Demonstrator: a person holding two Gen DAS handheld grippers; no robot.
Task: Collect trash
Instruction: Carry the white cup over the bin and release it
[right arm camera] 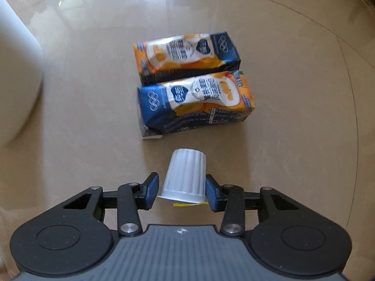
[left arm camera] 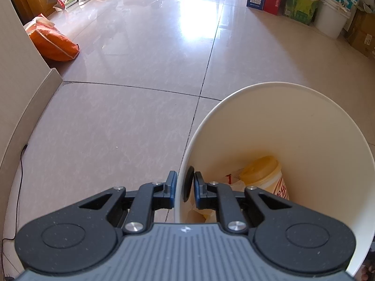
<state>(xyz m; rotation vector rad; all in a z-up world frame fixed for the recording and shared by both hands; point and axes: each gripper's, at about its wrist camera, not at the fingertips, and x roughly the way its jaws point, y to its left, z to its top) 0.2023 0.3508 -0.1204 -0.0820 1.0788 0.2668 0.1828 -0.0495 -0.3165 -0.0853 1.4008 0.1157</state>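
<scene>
White ribbed cup (right arm camera: 185,175) lies rim toward gripper (right arm camera: 181,190), base away

Left wrist view slanting down along the floor (left arm camera: 131,121); right wrist view straight down, close; floor shared.

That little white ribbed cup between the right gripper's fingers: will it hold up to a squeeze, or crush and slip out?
The white ribbed cup looks like thin plastic, so it probably flexes or dents under a firm squeeze. Its wall tapers, so it could slide along the right gripper pads; grip near the wider rim. It looks empty, so it is likely very light and easy to knock away.
</scene>
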